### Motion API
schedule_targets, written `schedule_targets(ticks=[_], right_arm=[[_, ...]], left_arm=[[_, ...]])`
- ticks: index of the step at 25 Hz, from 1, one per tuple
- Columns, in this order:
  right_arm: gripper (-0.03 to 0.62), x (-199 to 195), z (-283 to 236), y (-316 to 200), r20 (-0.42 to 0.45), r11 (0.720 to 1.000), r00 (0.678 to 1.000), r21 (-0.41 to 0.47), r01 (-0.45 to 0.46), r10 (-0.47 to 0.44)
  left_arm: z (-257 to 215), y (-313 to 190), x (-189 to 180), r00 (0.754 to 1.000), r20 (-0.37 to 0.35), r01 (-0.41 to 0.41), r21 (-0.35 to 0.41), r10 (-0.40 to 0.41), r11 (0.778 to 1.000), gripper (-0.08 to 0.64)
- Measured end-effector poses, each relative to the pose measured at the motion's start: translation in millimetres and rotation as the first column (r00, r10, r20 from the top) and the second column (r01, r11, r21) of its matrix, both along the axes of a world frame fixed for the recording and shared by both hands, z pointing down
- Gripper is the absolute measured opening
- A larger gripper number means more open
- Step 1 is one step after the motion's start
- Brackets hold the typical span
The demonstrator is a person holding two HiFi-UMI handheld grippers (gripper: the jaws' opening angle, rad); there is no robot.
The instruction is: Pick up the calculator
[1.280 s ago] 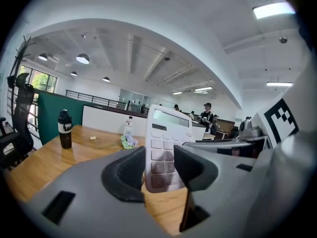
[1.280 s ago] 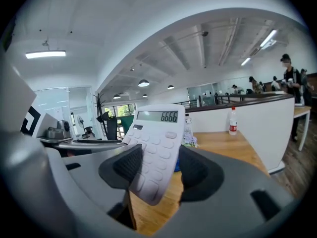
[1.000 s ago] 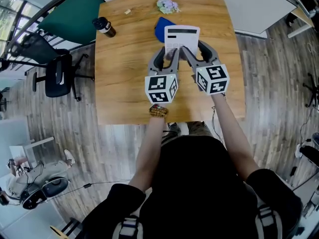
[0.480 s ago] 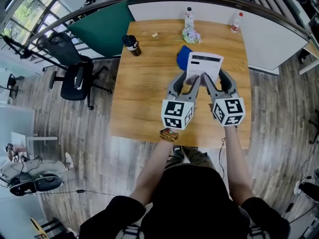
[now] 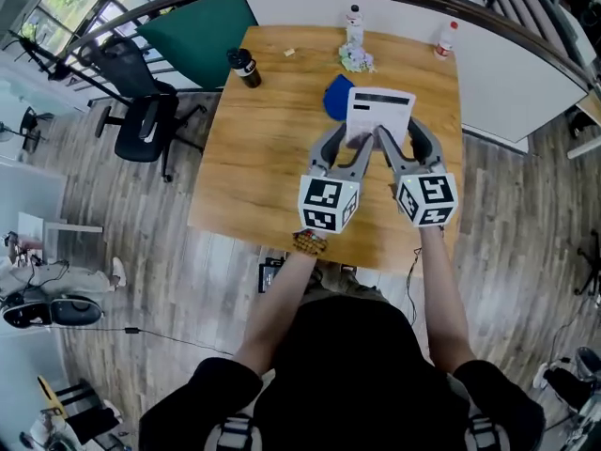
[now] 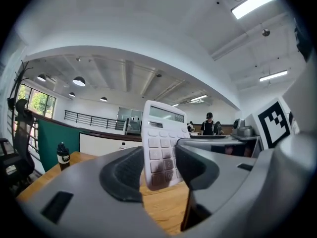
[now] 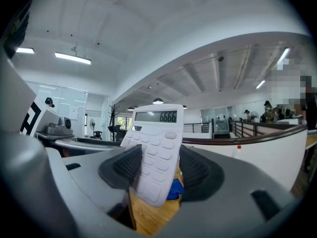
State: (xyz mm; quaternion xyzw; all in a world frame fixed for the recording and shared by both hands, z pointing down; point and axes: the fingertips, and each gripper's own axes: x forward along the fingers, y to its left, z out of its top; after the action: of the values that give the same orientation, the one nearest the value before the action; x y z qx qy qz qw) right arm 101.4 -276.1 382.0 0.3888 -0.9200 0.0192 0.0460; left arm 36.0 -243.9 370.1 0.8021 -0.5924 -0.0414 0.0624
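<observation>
— Your left gripper (image 6: pixel 159 166) is clamping one lower corner of the calculator (image 5: pixel 379 113), but its jaws have just been opening, so that grip is getting looser. Your right gripper (image 7: pixel 158 168) is pinching the other lower corner, with a pad pressing on each side.

— And you are holding the calculator clear of the table (image 5: pixel 263 148), tilted up with its display end highest, near the blue object (image 5: pixel 334 97). The lift looks nearly done to me.

— The risk is sitting on your left side. If those jaws are spreading any further, you are leaving the whole weight on the right pads, and they are gripping only a corner. The calculator is likely to swing down around that corner or slide out.

— You are also pulling with two hands on one stiff body. If your hands are drifting apart or twisting against each other, you are prying it out of one grip and dropping it onto the wood.
</observation>
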Motion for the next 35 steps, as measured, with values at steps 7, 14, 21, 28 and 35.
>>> schedule_targets(ticks=[7,14,21,28,35], right_arm=[[0.242,15.4,-3.8,3.6,-0.017,0.999,1.0,0.038,0.01,-0.009],[0.239,9.6,9.2,10.5,-0.031,0.999,0.999,0.045,0.025,-0.024],[0.229,-2.8,29.8,26.9,-0.074,0.998,0.997,0.059,0.025,-0.02],[0.229,-11.5,55.3,37.1,-0.08,1.0,0.997,0.028,0.012,-0.01],[0.219,-12.6,78.0,52.3,-0.084,1.0,0.996,-0.021,0.008,-0.01]], left_arm=[[4.3,5.5,16.5,1.0,-0.027,0.003,0.02,-0.002,1.0,0.216],[26.3,14.7,13.6,1.0,-0.02,-0.007,-0.001,0.007,1.0,0.216],[55.0,27.2,1.8,1.0,-0.023,-0.007,-0.032,0.007,0.999,0.216],[77.2,34.2,-9.7,0.999,-0.036,-0.007,-0.065,0.005,0.998,0.216],[92.6,45.4,-15.5,1.0,-0.028,-0.01,-0.095,0.007,0.995,0.216]])
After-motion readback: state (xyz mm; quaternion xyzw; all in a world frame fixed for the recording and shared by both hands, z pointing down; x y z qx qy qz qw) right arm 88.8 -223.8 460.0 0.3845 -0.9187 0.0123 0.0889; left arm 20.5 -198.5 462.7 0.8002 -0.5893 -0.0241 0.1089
